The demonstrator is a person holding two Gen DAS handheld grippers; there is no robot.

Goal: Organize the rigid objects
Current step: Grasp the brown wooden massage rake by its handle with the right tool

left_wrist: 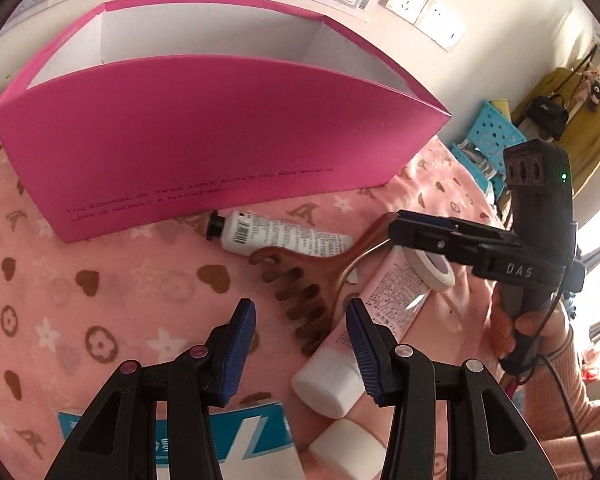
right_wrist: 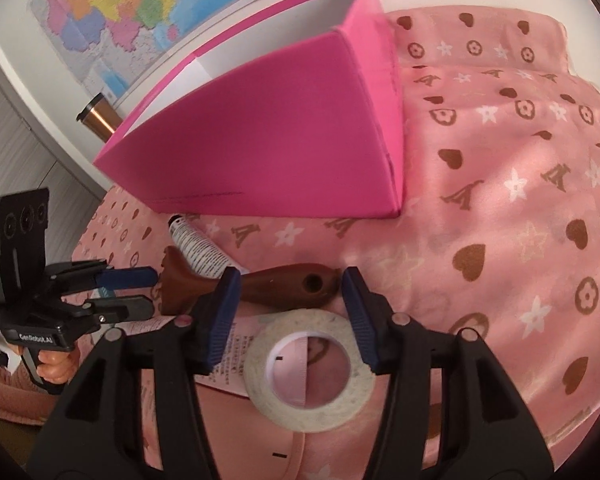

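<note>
The right hand-held gripper (right_wrist: 290, 316) is released, jaws spread above the comb (right_wrist: 284, 286) handle, which lies in front of the box (right_wrist: 260, 152) with the tape (right_wrist: 308, 368) just beside it. Closing here could catch the tape's edge or skid off the rounded handle. The left hand-held gripper (left_wrist: 300, 344) is also released, near the comb's teeth and touching nothing; it could bump the pink tube (left_wrist: 364, 320).

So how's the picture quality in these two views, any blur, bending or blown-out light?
Left wrist view: fisheye bows the pink box wall into a curve, the window at the right edge is blown out white, and the comb is a little soft. Right wrist view: black vignette in the corners, the box's right edge smeared, the tape roll fairly sharp.
</note>
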